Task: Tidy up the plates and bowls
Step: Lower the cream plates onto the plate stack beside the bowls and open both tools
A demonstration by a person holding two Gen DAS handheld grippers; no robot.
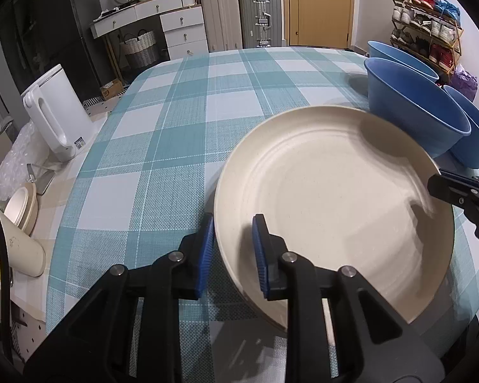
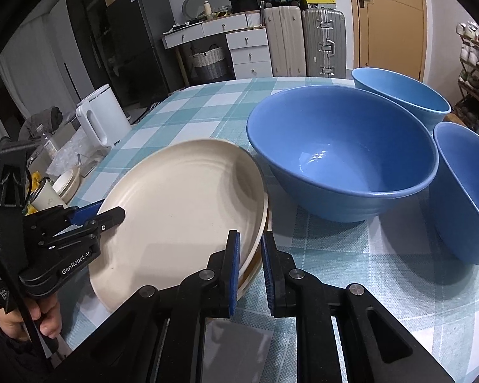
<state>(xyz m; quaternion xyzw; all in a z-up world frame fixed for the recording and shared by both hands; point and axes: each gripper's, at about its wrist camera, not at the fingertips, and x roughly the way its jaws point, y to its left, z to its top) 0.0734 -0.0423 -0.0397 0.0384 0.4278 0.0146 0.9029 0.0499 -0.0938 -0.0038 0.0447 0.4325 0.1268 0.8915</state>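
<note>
left gripper sat astride the near rim of the cream plate, fingers apart, not yet pinching | right gripper straddled the far rim, open too, to steady it | plate lay tilted on the checked table | three blue bowls waited just behind

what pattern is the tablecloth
Teal-and-white plaid check on the tablecloth, clearest in the left wrist view.

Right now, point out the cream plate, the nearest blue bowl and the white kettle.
cream plate [image 1: 335, 198], left wrist view, on its flat inner base.
nearest blue bowl [image 2: 332, 159], right wrist view, on its inner bottom.
white kettle [image 2: 107, 111], right wrist view, on its side wall.
</note>
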